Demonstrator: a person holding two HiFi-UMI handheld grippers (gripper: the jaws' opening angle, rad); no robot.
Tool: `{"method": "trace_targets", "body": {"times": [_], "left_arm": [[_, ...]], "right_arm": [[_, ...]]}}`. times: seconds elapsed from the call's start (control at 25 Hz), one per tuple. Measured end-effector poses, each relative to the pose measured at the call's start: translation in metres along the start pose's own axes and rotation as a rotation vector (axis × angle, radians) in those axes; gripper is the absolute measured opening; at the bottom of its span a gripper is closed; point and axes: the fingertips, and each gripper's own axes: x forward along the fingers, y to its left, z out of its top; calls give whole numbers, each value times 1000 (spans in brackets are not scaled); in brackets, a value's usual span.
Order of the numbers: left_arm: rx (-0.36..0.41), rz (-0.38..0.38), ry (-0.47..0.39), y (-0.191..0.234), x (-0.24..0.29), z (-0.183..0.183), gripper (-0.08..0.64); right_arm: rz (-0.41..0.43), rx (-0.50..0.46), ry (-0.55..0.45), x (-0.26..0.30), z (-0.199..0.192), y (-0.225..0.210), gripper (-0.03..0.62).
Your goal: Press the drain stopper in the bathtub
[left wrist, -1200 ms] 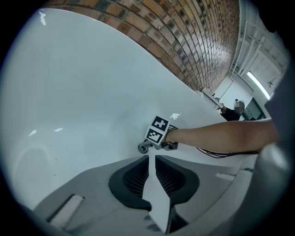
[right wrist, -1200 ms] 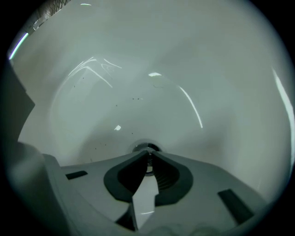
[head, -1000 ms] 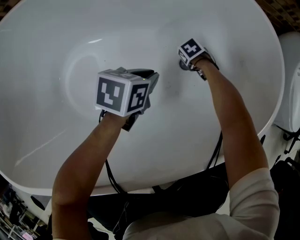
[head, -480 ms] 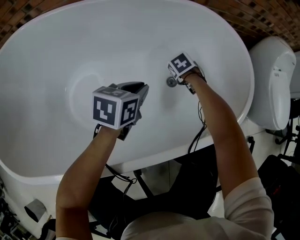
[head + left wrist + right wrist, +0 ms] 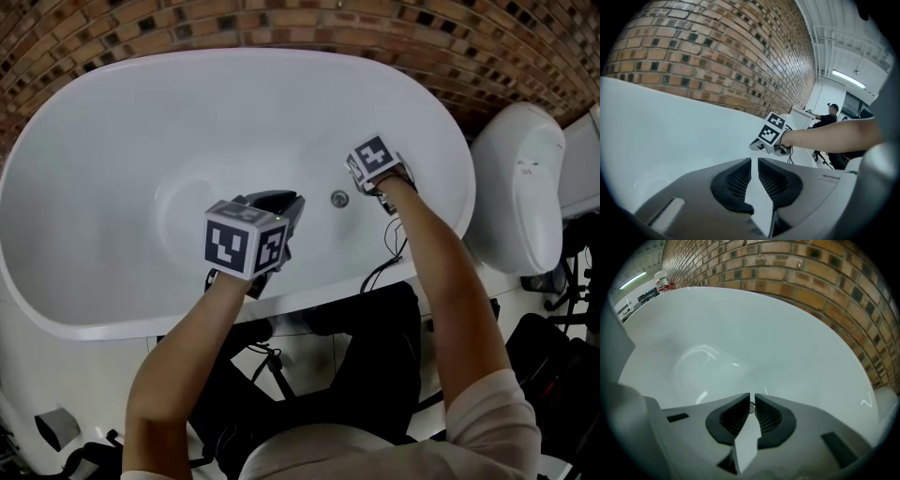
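The small round chrome drain stopper [image 5: 339, 198] sits in the floor of the white bathtub [image 5: 112, 187]. My right gripper [image 5: 366, 178] hovers just right of the stopper, apart from it, jaws shut and holding nothing. In the right gripper view the stopper [image 5: 751, 405] peeks out just past the shut right gripper [image 5: 752, 397]. The left gripper [image 5: 284, 202] hangs over the tub floor left of the stopper, also shut and empty. In the left gripper view the left gripper [image 5: 754, 160] points at the far tub wall, with the right gripper's marker cube [image 5: 771, 133] ahead.
A brick wall [image 5: 281, 23] runs behind the tub. A white toilet [image 5: 520, 187] stands to the right. Cables [image 5: 389, 258] hang over the tub's near rim by my right arm. A person [image 5: 829, 117] stands far off in the left gripper view.
The right gripper has come off the stopper and drawn back to its right, so the stopper now shows in full. The head view has pulled back, showing the whole tub.
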Motion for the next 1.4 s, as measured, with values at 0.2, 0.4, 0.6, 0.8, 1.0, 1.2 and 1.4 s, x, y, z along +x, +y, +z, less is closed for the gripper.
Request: {"method": "trace_targets", "body": {"times": [0.2, 0.4, 0.6, 0.8, 1.0, 1.2, 1.4], "left_arm": [[31, 10, -36, -20, -22, 5, 52], [45, 24, -80, -37, -45, 11, 52], [57, 33, -119, -53, -69, 14, 52], [71, 52, -150, -66, -93, 14, 52], [83, 58, -182, -82, -112, 12, 52], [100, 61, -206, -98, -126, 10, 52], [107, 65, -229, -110, -138, 5, 52]], "right_arm": [[-30, -1, -40, -41, 3, 0, 32], [-55, -13, -107, -81, 10, 3, 32], [-62, -12, -147, -114, 9, 10, 32], [-86, -19, -190, -144, 7, 14, 32], [-60, 10, -242, -172, 1, 25, 32], [-66, 11, -285, -199, -8, 33, 32], [-35, 17, -315, -216, -20, 50, 32]]}}
